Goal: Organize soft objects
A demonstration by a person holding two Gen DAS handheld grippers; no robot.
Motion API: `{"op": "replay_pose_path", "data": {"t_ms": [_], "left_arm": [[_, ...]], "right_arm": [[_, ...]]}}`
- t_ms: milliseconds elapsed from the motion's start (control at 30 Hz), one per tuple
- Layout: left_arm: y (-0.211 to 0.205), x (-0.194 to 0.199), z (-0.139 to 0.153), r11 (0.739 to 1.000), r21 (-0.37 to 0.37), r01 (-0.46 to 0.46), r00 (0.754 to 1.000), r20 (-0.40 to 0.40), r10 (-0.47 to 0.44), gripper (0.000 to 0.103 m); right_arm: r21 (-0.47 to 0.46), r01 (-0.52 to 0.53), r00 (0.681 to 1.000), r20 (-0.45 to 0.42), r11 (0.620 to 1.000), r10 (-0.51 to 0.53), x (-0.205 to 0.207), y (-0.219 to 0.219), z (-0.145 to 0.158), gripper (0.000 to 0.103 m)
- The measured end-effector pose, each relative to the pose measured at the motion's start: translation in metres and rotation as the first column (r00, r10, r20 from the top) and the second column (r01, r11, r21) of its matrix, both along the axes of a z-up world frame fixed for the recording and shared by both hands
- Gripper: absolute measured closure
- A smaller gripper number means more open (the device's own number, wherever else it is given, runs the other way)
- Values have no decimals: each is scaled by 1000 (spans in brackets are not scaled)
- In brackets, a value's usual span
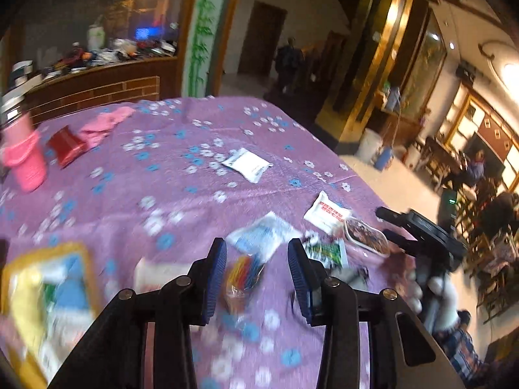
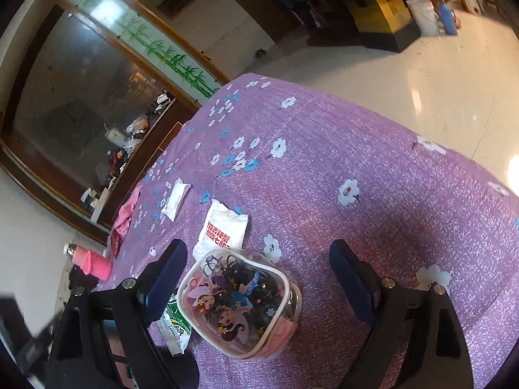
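You see a matt purple floral cloth (image 2: 373,175) on the worktop, a glossy clear-plastic pouch (image 2: 241,301) with cartoon print at lower centre, a crinkly white packet (image 2: 223,230) above it, and shiny pale floor tiles (image 2: 438,74) upper right.

Black-framed left gripper (image 1: 256,278) and right gripper (image 2: 258,287), ribbed blue pads, round silver screws; seemingly a white glove (image 1: 446,298).
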State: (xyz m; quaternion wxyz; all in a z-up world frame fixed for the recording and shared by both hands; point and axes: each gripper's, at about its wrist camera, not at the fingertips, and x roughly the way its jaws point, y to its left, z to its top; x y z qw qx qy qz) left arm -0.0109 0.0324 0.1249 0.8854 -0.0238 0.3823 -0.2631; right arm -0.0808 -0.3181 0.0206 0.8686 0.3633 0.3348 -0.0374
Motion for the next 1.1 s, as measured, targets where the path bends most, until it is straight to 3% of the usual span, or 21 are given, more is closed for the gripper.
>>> {"op": "replay_pose_path", "data": {"t_ms": [133,267,400,467,533,633,700,767,800,867,967,1100], "left_arm": [[46,-46,3,997,-62,-52,998,21,53,62],[78,-67,-7,990,-89,-106,994,-1,106,62],[76,-66,-25,991,22,-130,990,-44,131,49],[72,-58,-33,989,42,-140,987,-71,142,44],[67,-50,-37,988,34,-150,985,-85,152,44],[60,-51,-35,989,10,-148,987,-66,149,44],[54,-54,-34,991,-5,-131,989,-67,131,44],[48,-60,-34,994,22,-108,993,-53,109,44],[46,-63,-33,994,50,-97,994,-43,100,44],[48,-65,-32,993,76,-89,995,-37,92,42],[56,-65,-30,994,75,-79,996,-44,82,39],[67,-61,-26,995,45,-90,995,-47,92,39]], "right_arm": [[-5,-21,1000,-1,1000,21,1,4,0,14],[-110,-67,998,8,992,68,3,26,14,14],[-205,-174,985,-15,963,175,1,61,39,14],[-222,-263,965,-52,939,258,6,85,53,15],[-219,-377,926,-112,900,360,18,110,65,15],[-186,-573,810,-278,798,517,51,155,66,15],[-181,-627,759,-360,758,542,72,178,61,15],[-179,-704,672,-479,687,564,94,202,49,15],[-145,-723,632,-534,675,562,105,210,40,15],[-73,-706,611,-565,704,554,118,212,30,15],[17,-695,561,-612,719,557,137,221,13,15],[16,-647,598,-610,763,520,158,229,2,15]]}}
